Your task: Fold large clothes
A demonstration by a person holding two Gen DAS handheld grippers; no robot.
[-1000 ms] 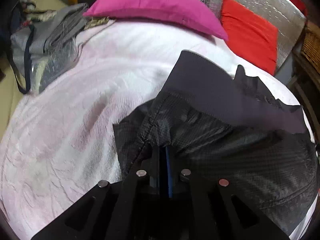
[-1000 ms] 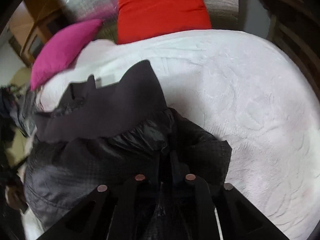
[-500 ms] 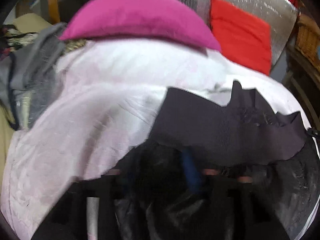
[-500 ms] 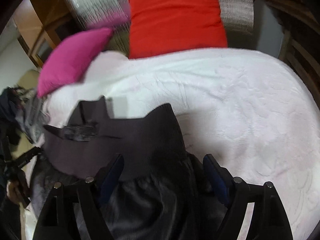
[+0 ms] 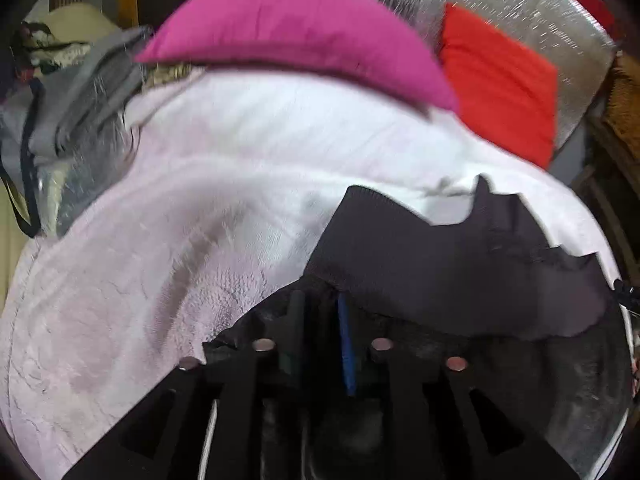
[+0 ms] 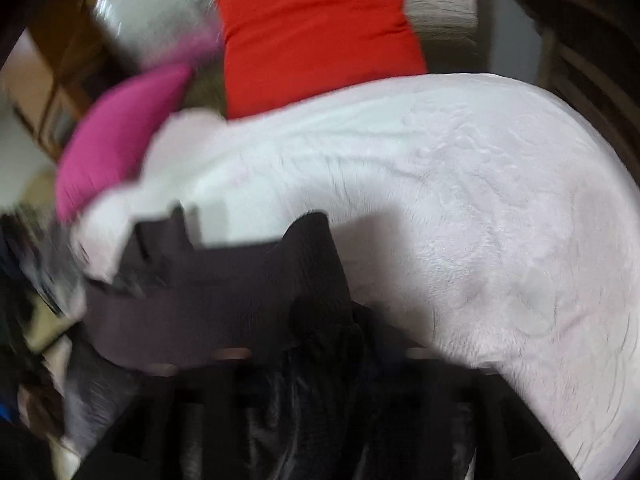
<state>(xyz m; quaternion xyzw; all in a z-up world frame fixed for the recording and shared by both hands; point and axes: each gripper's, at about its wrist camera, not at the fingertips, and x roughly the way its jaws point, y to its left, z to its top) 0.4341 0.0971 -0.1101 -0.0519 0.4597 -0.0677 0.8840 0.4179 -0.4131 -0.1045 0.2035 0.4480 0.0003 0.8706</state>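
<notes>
Left wrist view, catalogued by size. Pale pink fleecy bedspread point(image 5: 180, 280): my folding surface. Black quilted jacket with a ribbed knit hem point(image 5: 440, 272): lies on the bedspread's near side, just ahead of both tools. Magenta oblong cushion point(image 5: 296, 28) and red square cushion point(image 5: 500, 80): at the head, well apart from the jacket. My left gripper point(image 5: 320, 320): fingers a little apart, jacket fabric loose between them, no clamp. My right gripper point(image 6: 320, 364): blurred, jaws opening, jacket cloth lying between them unpinched. Handling note: I judge the release goes best if I lift clear without snagging, then flatten the fold.
</notes>
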